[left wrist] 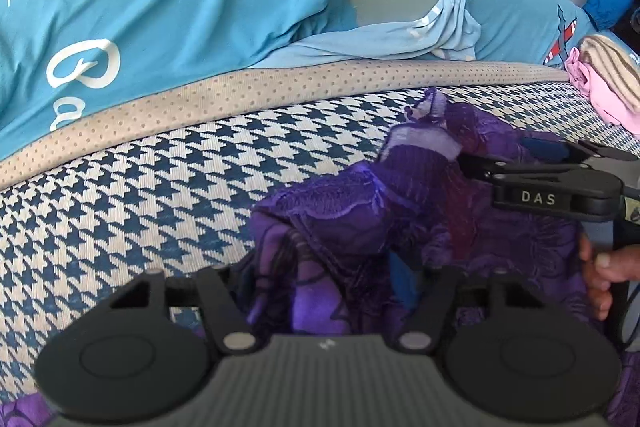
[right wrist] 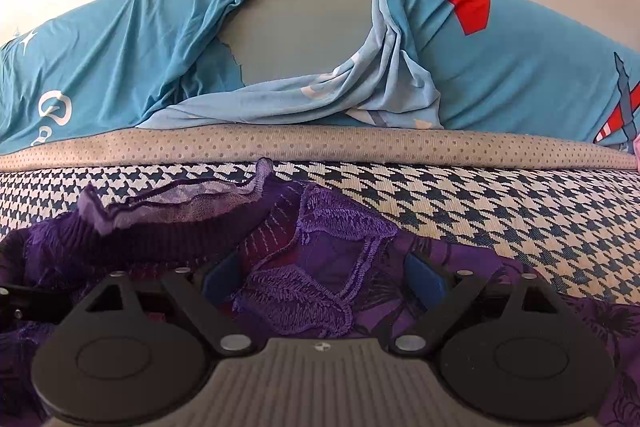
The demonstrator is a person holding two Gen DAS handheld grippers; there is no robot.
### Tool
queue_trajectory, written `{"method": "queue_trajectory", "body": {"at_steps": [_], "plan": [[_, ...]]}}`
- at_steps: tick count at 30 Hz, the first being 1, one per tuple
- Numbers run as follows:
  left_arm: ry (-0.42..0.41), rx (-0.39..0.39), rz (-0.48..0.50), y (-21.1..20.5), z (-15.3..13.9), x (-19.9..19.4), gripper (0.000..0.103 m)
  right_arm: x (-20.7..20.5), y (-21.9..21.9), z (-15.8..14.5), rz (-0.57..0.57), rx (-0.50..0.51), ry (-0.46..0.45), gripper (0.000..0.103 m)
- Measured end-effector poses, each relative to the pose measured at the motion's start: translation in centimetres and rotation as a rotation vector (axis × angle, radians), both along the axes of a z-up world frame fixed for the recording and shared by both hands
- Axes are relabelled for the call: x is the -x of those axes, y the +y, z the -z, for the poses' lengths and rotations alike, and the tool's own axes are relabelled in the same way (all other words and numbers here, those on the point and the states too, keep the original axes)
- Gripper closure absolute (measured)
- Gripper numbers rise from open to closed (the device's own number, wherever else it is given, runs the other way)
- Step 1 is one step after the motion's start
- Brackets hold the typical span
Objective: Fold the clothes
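Presently working purple garment (right wrist: 320,259), bunched on houndstooth cover (left wrist: 140,187). Left gripper (left wrist: 324,291) fingers spread, astride crumpled cloth; right gripper (right wrist: 324,279) likewise spread over embroidered edge. Likely mid-handling: close on one edge, then spread flat.

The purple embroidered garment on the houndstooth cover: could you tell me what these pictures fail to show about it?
- Purple embroidered garment: type unclear, crumpled; lower part cut off by both views' bottom edges.
- Left tongs: grip unclear, tips buried in folds.
- Right tongs: fabric between open fingers; contact unclear.
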State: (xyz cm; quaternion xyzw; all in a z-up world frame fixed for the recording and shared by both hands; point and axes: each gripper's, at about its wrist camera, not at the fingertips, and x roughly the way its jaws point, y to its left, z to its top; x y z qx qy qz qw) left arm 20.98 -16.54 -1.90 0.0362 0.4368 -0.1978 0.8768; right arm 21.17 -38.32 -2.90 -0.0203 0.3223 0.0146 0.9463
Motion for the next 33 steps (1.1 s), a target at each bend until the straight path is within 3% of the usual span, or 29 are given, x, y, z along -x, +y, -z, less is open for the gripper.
{"method": "queue_trajectory", "body": {"at_steps": [1, 3, 5, 7, 9, 18, 23, 33], "plan": [[-0.004, -0.003, 0.005, -0.2, 0.0, 0.2, 0.051, 0.0, 0.1, 0.0, -0.001, 0.006, -0.004, 0.021], [-0.022, -0.022, 0.019, -0.8, 0.0, 0.5, 0.063, 0.1, 0.2, -0.1, -0.01, 0.008, -0.016, 0.04], [-0.041, -0.043, 0.025, -1.3, 0.0, 0.9, 0.071, 0.1, 0.2, -0.1, -0.003, 0.006, -0.027, 0.052], [-0.059, -0.062, 0.018, -1.7, 0.0, 1.3, 0.075, 0.2, 0.1, -0.1, 0.011, 0.006, -0.036, 0.064], [-0.077, -0.083, 0.008, -2.1, 0.1, 1.7, 0.078, 0.3, -0.1, -0.2, 0.025, 0.0, -0.046, 0.084], [-0.207, -0.238, -0.101, -3.6, 0.0, 3.3, 0.083, 0.7, -0.3, -0.8, 0.043, -0.031, -0.085, 0.094], [-0.275, -0.278, -0.182, -3.2, -0.9, 3.0, 0.083, 0.8, 0.2, -1.7, 0.04, -0.042, -0.125, 0.094], [-0.473, -0.373, -0.24, -3.7, -3.0, 2.1, 0.083, 0.3, 1.3, -5.4, 0.057, -0.095, -0.246, 0.097]]}}
